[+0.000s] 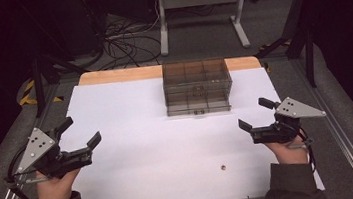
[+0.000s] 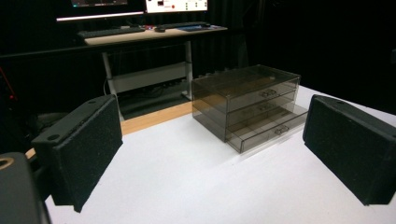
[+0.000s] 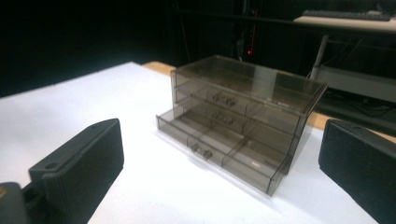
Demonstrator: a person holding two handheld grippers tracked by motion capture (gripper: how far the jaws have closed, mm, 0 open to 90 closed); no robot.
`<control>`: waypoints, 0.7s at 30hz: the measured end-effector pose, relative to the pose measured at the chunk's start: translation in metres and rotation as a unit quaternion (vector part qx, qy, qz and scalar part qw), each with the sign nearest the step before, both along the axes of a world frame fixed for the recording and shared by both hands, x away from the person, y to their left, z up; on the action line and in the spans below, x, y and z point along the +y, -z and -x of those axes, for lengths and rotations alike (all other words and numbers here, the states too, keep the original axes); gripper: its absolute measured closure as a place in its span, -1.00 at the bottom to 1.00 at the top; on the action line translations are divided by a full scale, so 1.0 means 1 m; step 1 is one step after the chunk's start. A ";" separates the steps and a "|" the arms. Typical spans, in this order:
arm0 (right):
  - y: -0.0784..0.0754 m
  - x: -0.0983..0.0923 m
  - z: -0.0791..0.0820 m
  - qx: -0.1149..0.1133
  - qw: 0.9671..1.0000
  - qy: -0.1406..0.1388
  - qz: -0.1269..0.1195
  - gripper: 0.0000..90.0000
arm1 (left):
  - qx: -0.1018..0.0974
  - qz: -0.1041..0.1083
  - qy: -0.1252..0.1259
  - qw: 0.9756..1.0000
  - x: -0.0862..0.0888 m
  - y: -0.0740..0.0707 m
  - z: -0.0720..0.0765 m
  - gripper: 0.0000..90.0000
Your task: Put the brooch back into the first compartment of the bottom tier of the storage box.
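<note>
- my left gripper (image 1: 80, 133) sits lower left of the high view, jaws spread wide, nothing between them; parked at the sheet's edge, probably so the working area stays free
- my right gripper (image 1: 255, 114) mirrors it lower right, jaws also spread, empty; both point inward and up-frame at the box, so either can go in
- small brown bit (image 1: 223, 165) lies alone on the white sheet (image 1: 135, 149), lower centre-right, near my right hand (image 1: 287, 150) but apart from it; too small to tell what it is; likely what goes in a drawer
- smoked clear drawer box (image 1: 197, 86) stands upright at top centre of the sheet, well apart from both grippers; three drawers stacked
- bottom drawer (image 3: 219, 149) is pulled out a little toward me, compartments look empty; upper two sit flush; presumably left out as the drop spot
- path from grippers to box is bare sheet; nothing blocks
- beyond the table: white desk frame (image 1: 200, 11) and floor cables (image 1: 123, 45), upper centre; out of reach, no interference
</note>
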State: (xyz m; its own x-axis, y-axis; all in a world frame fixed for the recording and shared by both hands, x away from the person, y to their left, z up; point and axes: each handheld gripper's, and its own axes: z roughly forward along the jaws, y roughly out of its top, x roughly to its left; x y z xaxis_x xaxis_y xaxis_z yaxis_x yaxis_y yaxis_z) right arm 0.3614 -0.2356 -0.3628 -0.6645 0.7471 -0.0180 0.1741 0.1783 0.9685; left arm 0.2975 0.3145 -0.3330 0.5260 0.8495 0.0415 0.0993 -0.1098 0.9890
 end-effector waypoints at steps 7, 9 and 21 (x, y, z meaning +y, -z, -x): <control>0.007 0.001 -0.003 0.026 0.999 -0.020 0.033 -0.81 | 0.002 -0.002 0.002 1.000 -0.001 0.002 0.000 -0.88; 0.009 0.002 -0.003 0.030 0.998 -0.028 0.037 -0.76 | 0.002 -0.001 0.003 1.000 0.000 0.002 0.000 -0.88; 0.018 0.002 -0.003 0.048 0.994 -0.060 0.072 -0.33 | -0.002 -0.008 0.008 1.000 -0.004 0.000 0.003 -0.88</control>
State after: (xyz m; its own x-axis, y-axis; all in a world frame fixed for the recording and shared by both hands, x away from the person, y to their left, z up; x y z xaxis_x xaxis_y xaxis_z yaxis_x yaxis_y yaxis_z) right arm 0.3645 -0.2333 -0.3812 -0.7528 0.6562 -0.0521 0.2330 0.3397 0.9112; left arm 0.2947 0.3106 -0.3327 0.5392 0.8403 0.0571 0.0932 -0.1269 0.9875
